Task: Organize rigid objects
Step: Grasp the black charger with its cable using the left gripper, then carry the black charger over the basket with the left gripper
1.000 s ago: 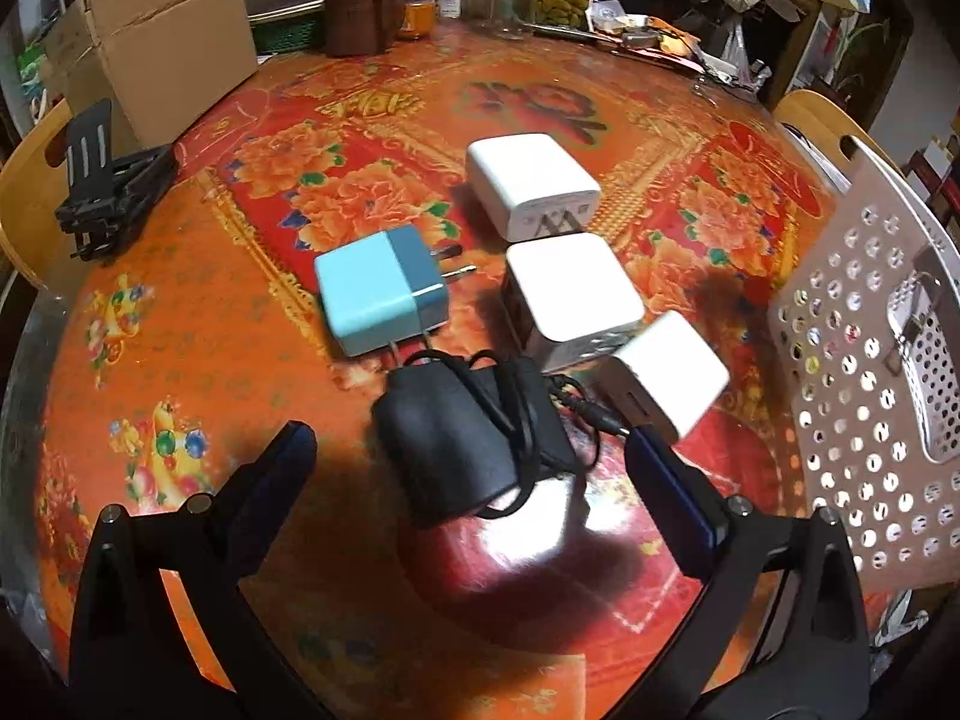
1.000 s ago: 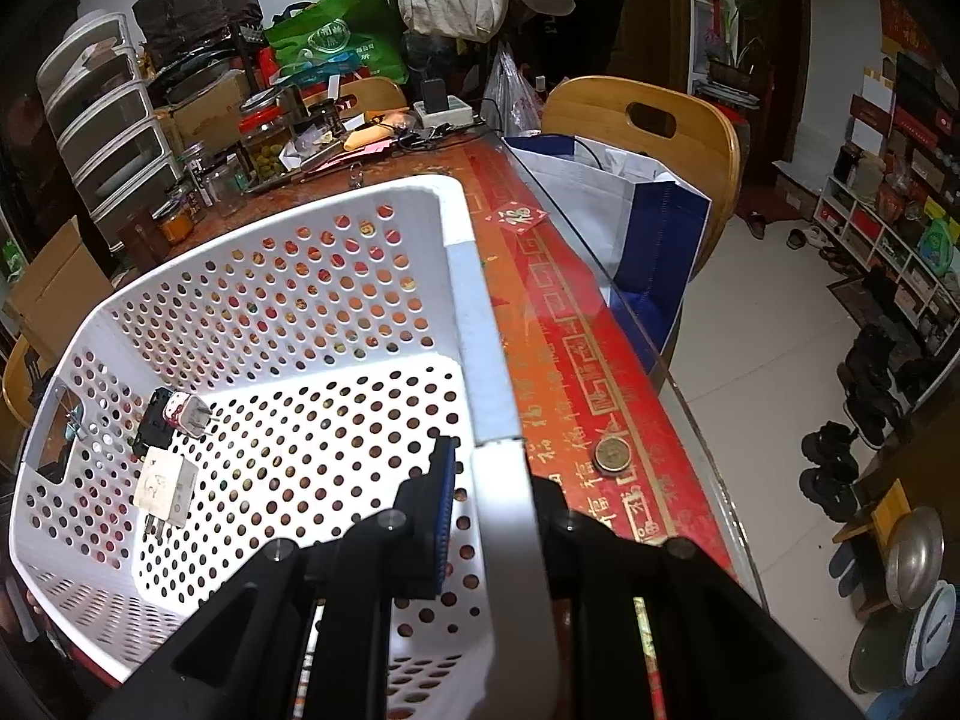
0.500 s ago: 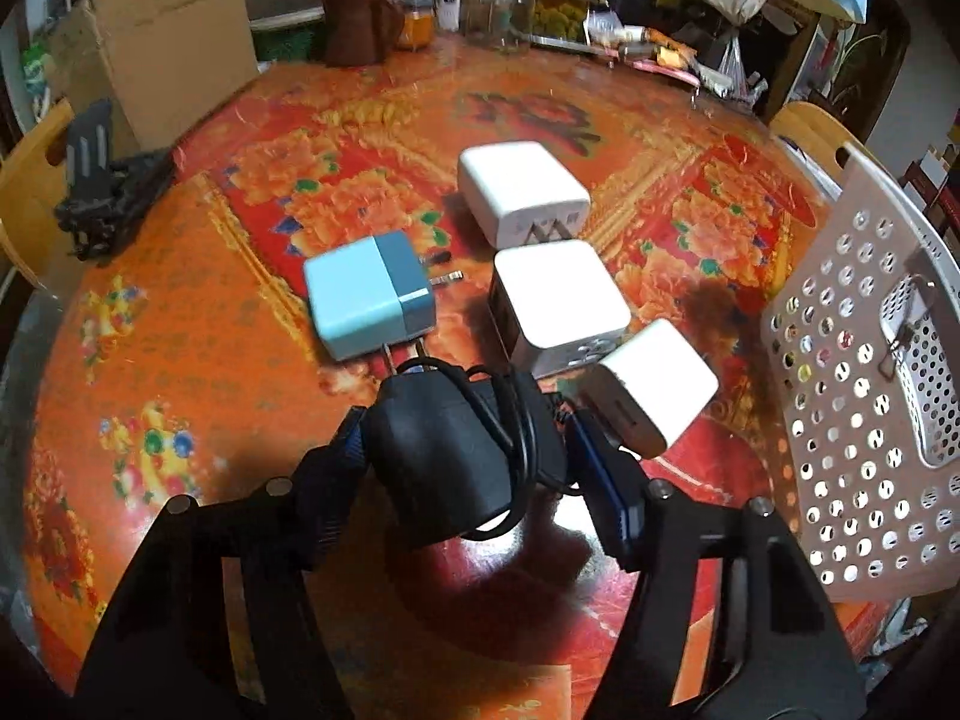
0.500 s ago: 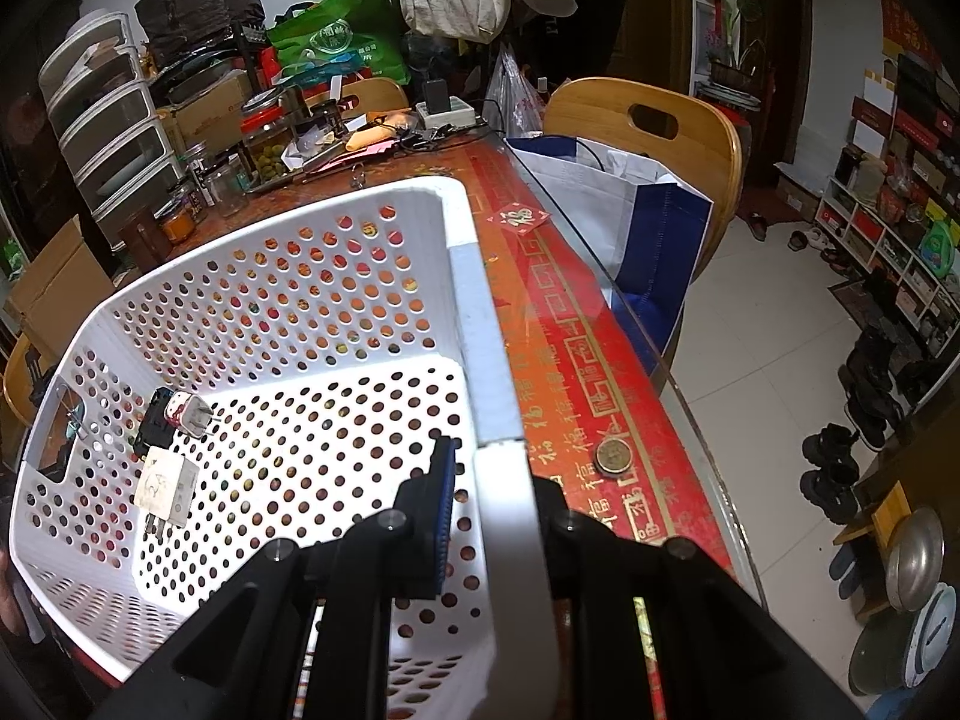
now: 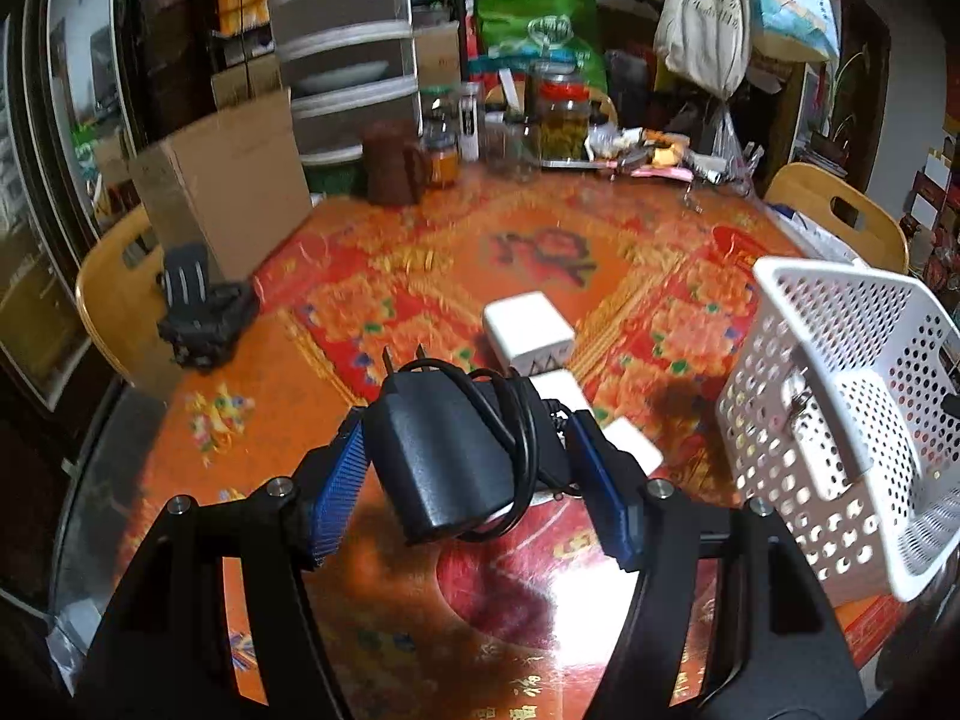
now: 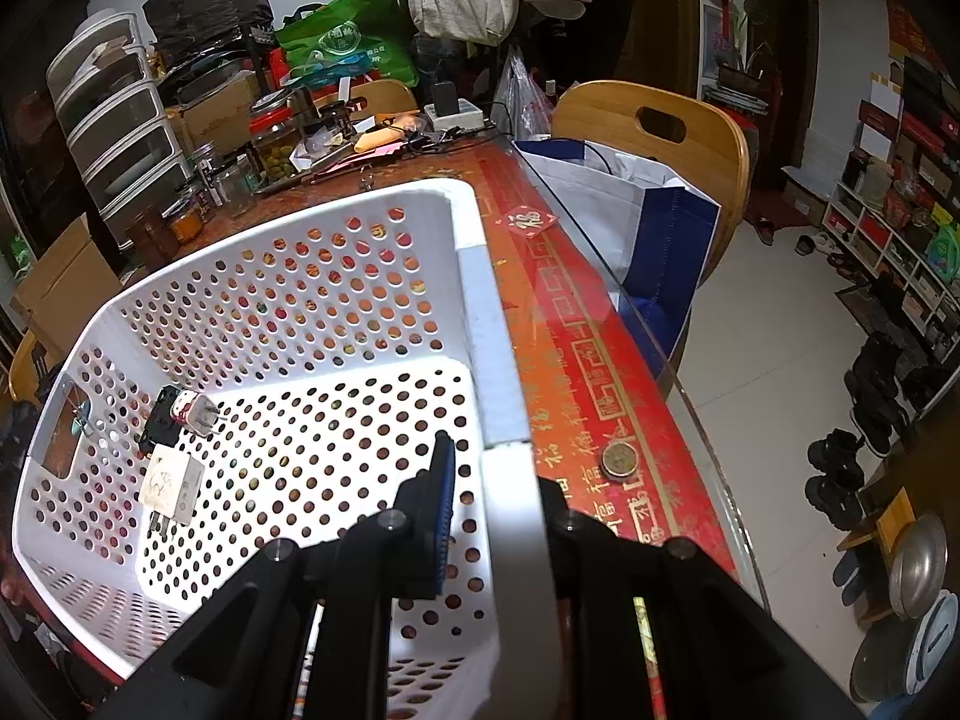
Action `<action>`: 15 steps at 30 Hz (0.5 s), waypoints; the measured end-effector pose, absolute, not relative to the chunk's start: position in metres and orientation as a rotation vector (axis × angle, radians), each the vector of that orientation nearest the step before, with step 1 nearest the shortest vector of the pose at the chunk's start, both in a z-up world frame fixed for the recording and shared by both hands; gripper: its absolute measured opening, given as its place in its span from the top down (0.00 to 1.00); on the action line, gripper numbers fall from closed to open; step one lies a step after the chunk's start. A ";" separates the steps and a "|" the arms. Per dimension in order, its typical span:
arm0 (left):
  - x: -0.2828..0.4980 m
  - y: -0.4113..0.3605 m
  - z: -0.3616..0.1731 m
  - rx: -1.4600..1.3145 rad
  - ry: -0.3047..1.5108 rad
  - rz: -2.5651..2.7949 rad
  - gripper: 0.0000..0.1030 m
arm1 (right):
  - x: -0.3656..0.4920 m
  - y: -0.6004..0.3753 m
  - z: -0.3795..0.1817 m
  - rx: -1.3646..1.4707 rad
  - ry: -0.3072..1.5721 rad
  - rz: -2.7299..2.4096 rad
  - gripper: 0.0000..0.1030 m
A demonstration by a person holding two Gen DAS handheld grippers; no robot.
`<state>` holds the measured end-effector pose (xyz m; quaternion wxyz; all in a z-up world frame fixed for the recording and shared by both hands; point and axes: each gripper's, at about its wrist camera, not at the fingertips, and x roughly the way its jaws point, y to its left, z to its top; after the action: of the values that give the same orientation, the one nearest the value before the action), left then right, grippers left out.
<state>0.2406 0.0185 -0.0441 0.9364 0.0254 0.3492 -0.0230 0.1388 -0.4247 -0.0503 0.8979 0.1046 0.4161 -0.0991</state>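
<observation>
Above the bench's near edge, my left gripper [image 5: 468, 474] has its fingers clamped on the black adapter [image 5: 447, 456], lifted for the basket [image 5: 840, 396]. My right gripper [image 6: 495, 516] pinches the basket's rim, steadying it.

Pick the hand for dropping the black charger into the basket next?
Left. The left gripper already holds the black charger clear of the table, beside the basket. The right gripper is clamped on the basket's rim, steadying it.
</observation>
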 end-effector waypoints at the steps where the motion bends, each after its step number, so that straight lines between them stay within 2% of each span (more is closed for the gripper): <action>1: 0.239 0.016 -0.037 0.063 0.699 -0.045 0.38 | 0.139 -0.425 -0.050 0.217 0.861 -0.204 0.85; 15: 0.230 -0.035 0.018 0.127 0.632 -0.083 0.38 | 0.139 -0.424 -0.051 0.219 0.858 -0.191 0.85</action>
<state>0.2295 -0.0346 0.0182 0.9477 0.0624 0.3103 -0.0410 0.1392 -0.4244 -0.0507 0.8991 0.1059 0.4147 -0.0922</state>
